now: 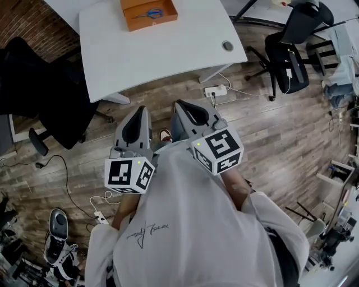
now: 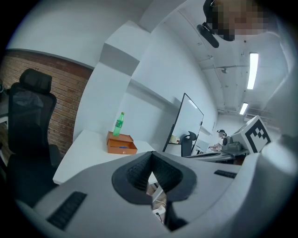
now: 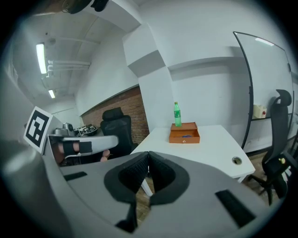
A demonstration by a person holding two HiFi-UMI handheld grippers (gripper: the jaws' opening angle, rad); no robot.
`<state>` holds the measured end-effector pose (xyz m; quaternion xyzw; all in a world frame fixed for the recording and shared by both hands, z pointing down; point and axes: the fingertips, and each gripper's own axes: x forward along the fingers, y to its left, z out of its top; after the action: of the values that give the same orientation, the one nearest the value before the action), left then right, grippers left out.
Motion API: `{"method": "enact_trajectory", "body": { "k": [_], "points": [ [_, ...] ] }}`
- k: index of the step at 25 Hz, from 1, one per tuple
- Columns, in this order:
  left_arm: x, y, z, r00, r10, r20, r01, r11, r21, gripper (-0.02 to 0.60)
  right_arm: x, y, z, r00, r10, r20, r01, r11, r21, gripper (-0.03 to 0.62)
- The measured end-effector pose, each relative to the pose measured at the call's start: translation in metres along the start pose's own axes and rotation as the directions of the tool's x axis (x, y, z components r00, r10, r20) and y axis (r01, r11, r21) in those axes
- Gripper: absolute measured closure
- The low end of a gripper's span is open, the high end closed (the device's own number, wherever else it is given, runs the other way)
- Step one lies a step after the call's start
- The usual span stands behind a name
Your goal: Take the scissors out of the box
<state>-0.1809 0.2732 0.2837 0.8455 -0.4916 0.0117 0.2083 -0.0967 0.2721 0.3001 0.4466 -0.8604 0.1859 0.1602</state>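
An orange box (image 1: 148,13) sits at the far end of the white table (image 1: 168,50), with blue-handled scissors (image 1: 149,13) lying inside it. The box (image 2: 121,145) also shows far ahead in the left gripper view, and the box (image 3: 184,133) shows in the right gripper view. My left gripper (image 1: 134,130) and right gripper (image 1: 189,114) hang side by side over the wooden floor, short of the table's near edge. Both are shut with nothing between their jaws. The left gripper (image 2: 150,160) and right gripper (image 3: 148,159) point toward the table.
A green bottle (image 3: 177,114) stands behind the box. A black office chair (image 1: 39,89) sits left of the table, another chair (image 1: 289,56) to its right. A power strip (image 1: 215,90) and cables lie on the floor. A cable hole (image 1: 227,45) marks the table's right corner.
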Motion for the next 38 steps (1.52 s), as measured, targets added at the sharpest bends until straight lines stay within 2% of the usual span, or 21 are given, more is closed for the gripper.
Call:
{"method": "enact_trajectory", "body": {
  "k": [10, 18, 24, 32, 38],
  "points": [
    [0.042, 0.028, 0.016, 0.999, 0.039, 0.010, -0.039, 0.999, 0.001, 0.574, 0.036, -0.033, 0.031, 0.998, -0.021, 0.063, 0.022, 1.000, -0.008, 0.585],
    [0.096, 0.043, 0.033, 0.997, 0.074, 0.011, -0.074, 0.997, -0.002, 0.574, 0.069, -0.079, 0.052, 0.999, -0.013, 0.050, 0.014, 1.000, -0.023, 0.585],
    [0.140, 0.054, 0.049, 0.994, 0.108, 0.009, -0.108, 0.994, 0.006, 0.574, 0.095, -0.113, 0.073, 0.998, 0.025, 0.050, -0.023, 0.999, -0.038, 0.585],
    [0.206, 0.060, 0.068, 0.991, 0.130, 0.022, -0.130, 0.991, -0.019, 0.574, 0.133, -0.165, 0.098, 0.995, 0.088, 0.041, -0.086, 0.995, -0.056, 0.585],
    [0.245, 0.059, 0.074, 0.987, 0.162, 0.018, -0.162, 0.987, 0.005, 0.574, 0.151, -0.199, 0.107, 0.991, 0.128, 0.034, -0.126, 0.990, -0.058, 0.585]
  ]
}}
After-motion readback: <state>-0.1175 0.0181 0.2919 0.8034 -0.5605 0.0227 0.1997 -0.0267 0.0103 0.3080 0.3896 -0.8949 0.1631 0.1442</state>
